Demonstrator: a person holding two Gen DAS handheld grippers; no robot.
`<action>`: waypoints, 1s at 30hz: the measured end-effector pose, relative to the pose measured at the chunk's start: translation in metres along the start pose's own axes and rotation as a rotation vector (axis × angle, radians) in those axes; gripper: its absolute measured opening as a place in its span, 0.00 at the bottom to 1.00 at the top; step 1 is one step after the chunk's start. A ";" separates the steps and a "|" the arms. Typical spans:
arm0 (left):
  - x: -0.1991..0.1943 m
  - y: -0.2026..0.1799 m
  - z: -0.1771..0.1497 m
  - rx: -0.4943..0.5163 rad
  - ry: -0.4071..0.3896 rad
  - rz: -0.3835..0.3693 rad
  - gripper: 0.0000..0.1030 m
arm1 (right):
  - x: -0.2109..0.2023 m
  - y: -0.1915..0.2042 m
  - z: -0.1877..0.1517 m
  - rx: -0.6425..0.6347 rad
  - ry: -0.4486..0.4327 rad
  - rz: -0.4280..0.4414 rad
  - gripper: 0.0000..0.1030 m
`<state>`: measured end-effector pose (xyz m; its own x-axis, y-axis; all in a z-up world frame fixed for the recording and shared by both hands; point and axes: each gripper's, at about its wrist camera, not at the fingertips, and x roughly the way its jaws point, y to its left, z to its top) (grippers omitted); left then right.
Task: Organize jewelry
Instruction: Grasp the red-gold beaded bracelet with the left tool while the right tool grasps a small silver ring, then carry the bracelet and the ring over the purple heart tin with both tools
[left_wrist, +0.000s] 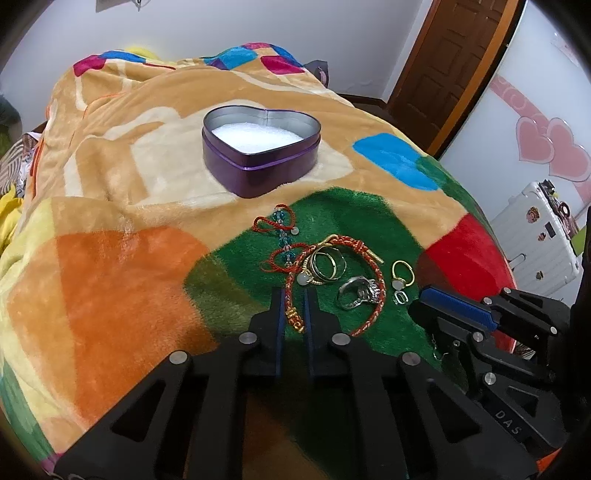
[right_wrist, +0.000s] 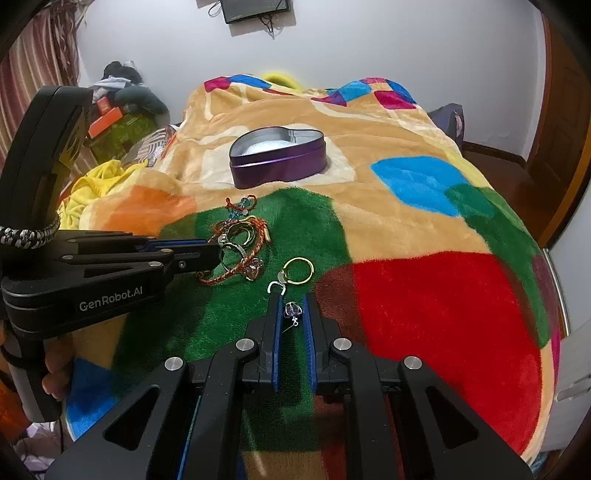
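Observation:
An open purple heart-shaped tin (left_wrist: 258, 170) with white padding stands on the blanket; it also shows in the right wrist view (right_wrist: 280, 162). Jewelry lies on the green patch: a red braided bracelet (left_wrist: 369, 314), a beaded red cord (left_wrist: 280, 236), gold rings (left_wrist: 325, 264), a silver ring (left_wrist: 358, 293), a gold ring (left_wrist: 402, 273). My left gripper (left_wrist: 294, 295) is slightly open, its fingers on either side of the bracelet's gold charm (left_wrist: 293, 319). My right gripper (right_wrist: 293, 300) is slightly open around a small crystal earring (right_wrist: 293, 310). A gold ring (right_wrist: 298, 270) lies just ahead of it.
The colourful fleece blanket (right_wrist: 424, 302) covers the bed. A brown door (left_wrist: 450, 55) and a white suitcase (left_wrist: 535, 236) stand to the right. Clothes and boxes (right_wrist: 118, 110) are piled at the bed's far left. A small silver link (left_wrist: 400, 297) lies near the right gripper's fingers.

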<state>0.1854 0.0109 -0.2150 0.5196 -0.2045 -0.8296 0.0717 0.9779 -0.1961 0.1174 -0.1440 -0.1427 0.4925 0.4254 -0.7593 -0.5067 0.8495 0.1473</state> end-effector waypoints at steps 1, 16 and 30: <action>-0.001 0.000 0.000 0.002 -0.002 0.000 0.05 | -0.001 0.000 0.000 0.000 -0.002 -0.001 0.09; -0.045 -0.002 0.015 0.010 -0.133 0.027 0.04 | -0.033 -0.007 0.027 0.030 -0.118 -0.029 0.09; -0.073 0.006 0.040 0.017 -0.240 0.062 0.04 | -0.040 -0.001 0.061 0.001 -0.208 -0.030 0.09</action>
<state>0.1821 0.0335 -0.1351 0.7107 -0.1298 -0.6914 0.0462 0.9893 -0.1382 0.1415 -0.1431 -0.0736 0.6427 0.4556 -0.6159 -0.4892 0.8628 0.1276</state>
